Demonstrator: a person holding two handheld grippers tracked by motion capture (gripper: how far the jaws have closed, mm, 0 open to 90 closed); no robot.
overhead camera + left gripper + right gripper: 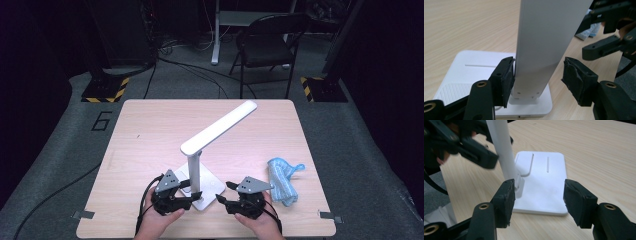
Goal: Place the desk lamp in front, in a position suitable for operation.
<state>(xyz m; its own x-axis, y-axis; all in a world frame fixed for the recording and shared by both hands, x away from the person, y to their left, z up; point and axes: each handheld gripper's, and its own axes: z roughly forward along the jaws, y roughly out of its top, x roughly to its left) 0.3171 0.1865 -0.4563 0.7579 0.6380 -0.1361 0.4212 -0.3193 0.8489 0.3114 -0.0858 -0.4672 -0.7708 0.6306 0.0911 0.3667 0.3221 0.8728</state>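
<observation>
A white desk lamp stands near the table's front edge, with a flat base (209,189), an upright post (194,170) and a long head (220,127) slanting up to the back right. My left gripper (192,192) is at the post from the left. In the left gripper view, the post (541,45) stands between the jaws of that gripper (537,80): the left pad (507,80) touches it and the right pad (574,80) stands apart. My right gripper (225,193) is open at the base's right side, and its jaws (539,195) straddle the near edge of the base (544,185).
A crumpled blue cloth (283,179) lies on the table to the right of my right hand. The wooden table (150,130) is bare at the back and left. A dark folding chair (270,45) stands behind the table.
</observation>
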